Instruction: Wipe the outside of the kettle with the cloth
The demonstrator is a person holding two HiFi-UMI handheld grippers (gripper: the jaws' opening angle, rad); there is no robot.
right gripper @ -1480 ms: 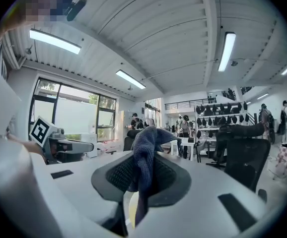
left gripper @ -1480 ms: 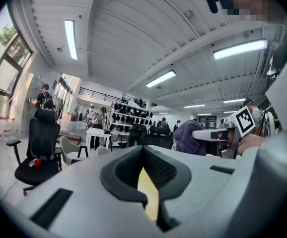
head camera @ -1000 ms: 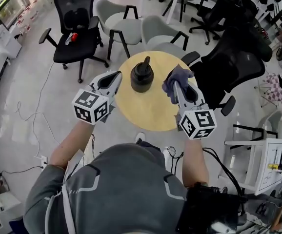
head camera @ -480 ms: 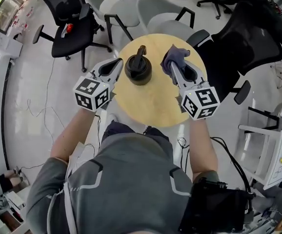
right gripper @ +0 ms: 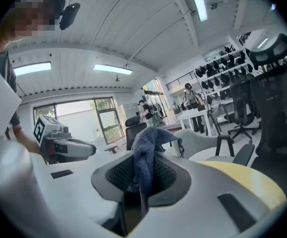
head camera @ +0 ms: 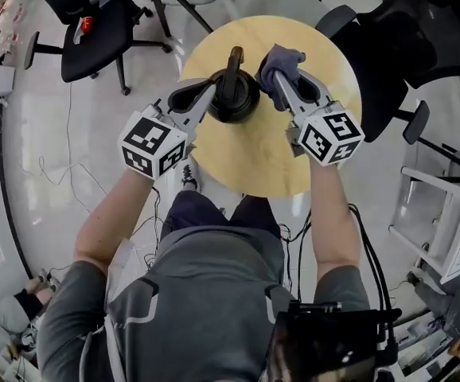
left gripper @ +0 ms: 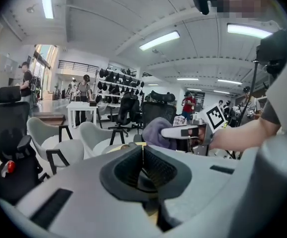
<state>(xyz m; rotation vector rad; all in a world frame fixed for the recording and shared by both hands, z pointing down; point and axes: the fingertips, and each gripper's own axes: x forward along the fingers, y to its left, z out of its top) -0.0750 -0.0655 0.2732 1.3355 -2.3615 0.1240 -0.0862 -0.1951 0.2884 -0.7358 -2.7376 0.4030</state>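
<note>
Kettle [head camera: 238,100] only in head view; left tongs [left gripper: 142,147] closed, empty; right tongs [right gripper: 144,172] tight on cloth [right gripper: 148,139]

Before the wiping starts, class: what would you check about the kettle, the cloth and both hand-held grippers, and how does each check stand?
1. The cloth is clamped in the right hand-held gripper: ok.
2. The left hand-held gripper is shut, nothing between its jaws: ok.
3. The kettle stands upright on the table: ok.
4. The cloth touches the kettle's side: cannot tell; it sits close beside it.
5. The left hand-held gripper steadies the kettle: cannot tell; its tips are near the kettle's other side.
</note>
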